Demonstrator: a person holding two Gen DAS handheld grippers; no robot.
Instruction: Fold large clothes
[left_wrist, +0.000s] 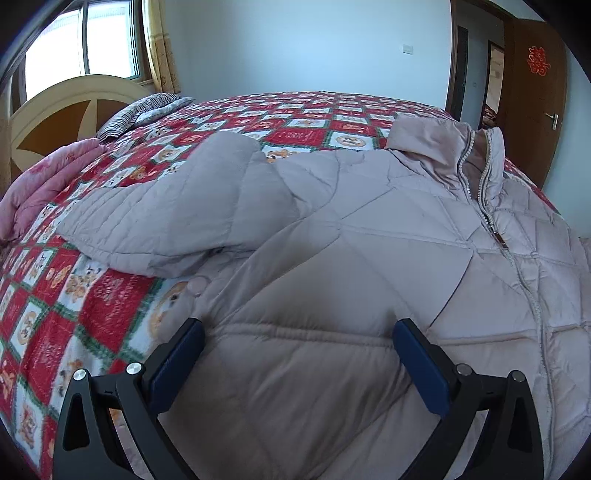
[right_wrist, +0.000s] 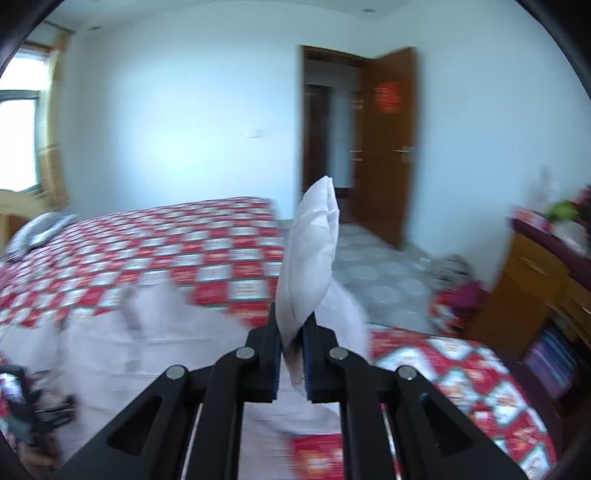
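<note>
Left wrist view: the left hand-held gripper (left_wrist: 295, 354) hovers spread over a pale quilted jacket (left_wrist: 332, 229) lying zip-up across the bed (left_wrist: 110, 302), one sleeve (left_wrist: 166, 206) stretched toward the headboard.

Right wrist view: the right hand-held gripper (right_wrist: 293, 354) pinches a lifted fold of the jacket (right_wrist: 310, 251). The slick padding could slip free, since nothing pins the body.

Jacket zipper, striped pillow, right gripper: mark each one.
jacket zipper (left_wrist: 499, 236), left wrist view, on the metal pull partway down.
striped pillow (left_wrist: 142, 112), left wrist view, on its top face near the headboard.
right gripper (right_wrist: 293, 325), right wrist view, between the fingertips, shut on a jacket fold.
</note>
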